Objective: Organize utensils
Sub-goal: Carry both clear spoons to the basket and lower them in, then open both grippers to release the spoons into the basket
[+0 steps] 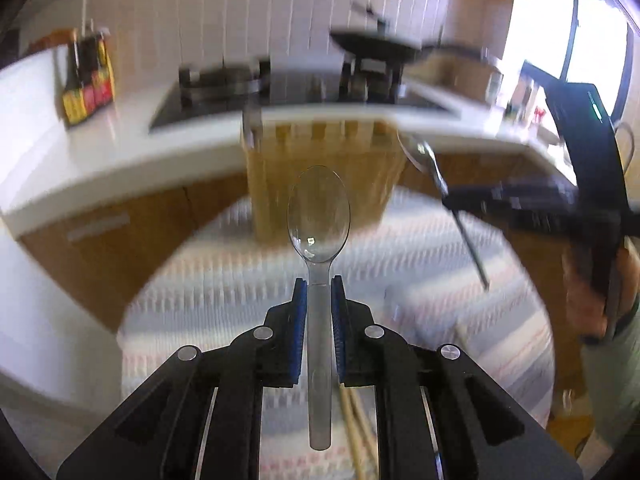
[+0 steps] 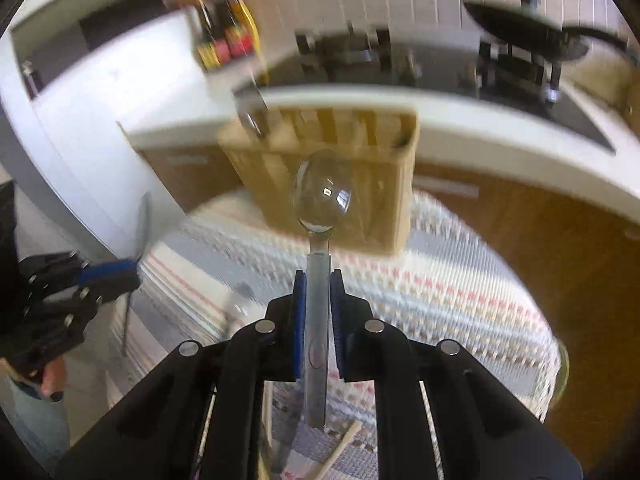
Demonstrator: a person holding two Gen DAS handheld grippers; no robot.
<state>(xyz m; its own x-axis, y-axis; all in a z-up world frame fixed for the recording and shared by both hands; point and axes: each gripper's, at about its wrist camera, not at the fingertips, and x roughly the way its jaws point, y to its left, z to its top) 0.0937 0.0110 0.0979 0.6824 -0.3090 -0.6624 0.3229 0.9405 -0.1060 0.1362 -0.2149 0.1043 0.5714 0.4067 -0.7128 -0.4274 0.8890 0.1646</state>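
Clear plastic spoon [image 1: 319,216], shiny silver spoon [image 2: 323,196], black tongs with blue pads [image 1: 298,320], pale wooden holder [image 1: 324,176], cloth [image 1: 248,292] striped grey, pink, white.

A home kitchen is indicated. A gas hob [image 1: 224,84] is set into a white countertop [image 1: 100,152], with a black frying pan [image 1: 376,42] resting on the right-hand burner. Sauce bottles [image 1: 86,80] with red and yellow labels are grouped on the counter to the left of the hob. Pale vertical wall tiles [image 1: 248,8] are seen behind it, and brown wooden cabinet fronts [image 1: 132,236] below the worktop. A small table under a striped woven cloth [image 1: 420,248] carries a wooden slotted utensil holder [image 1: 320,168]. Details are blurred.
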